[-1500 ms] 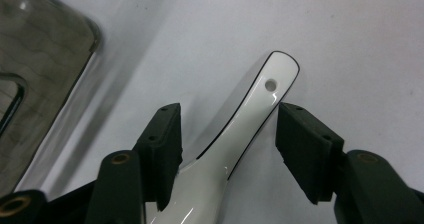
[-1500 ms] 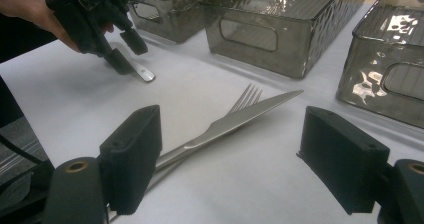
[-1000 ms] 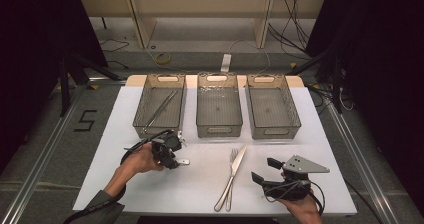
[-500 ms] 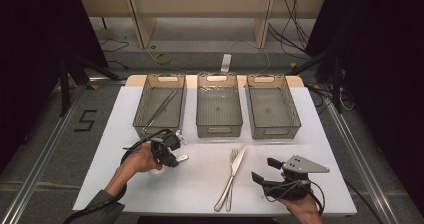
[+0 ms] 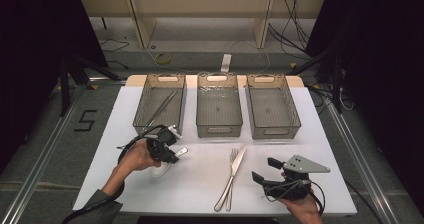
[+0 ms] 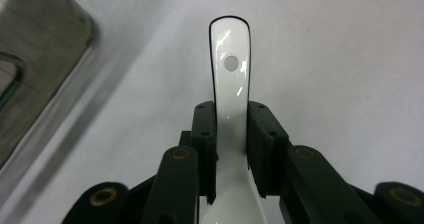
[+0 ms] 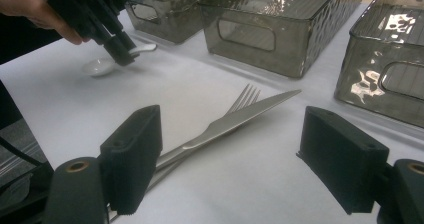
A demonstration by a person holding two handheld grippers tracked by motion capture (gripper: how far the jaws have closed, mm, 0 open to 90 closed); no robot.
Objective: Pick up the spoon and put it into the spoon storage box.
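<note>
White ceramic spoon lies at lower left of the high view, just below the left of three smoked plastic bins. A knife and fork lie at lower centre. The left gripper, jaws just closed, clamps the spoon's handle. The right gripper stands wide open, empty. A "5" marks the floor.

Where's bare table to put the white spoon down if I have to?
Bare patches: between the left gripper holding the spoon and the fork, and along the near edge. Crowded: knife across fork, trays, right gripper.
</note>
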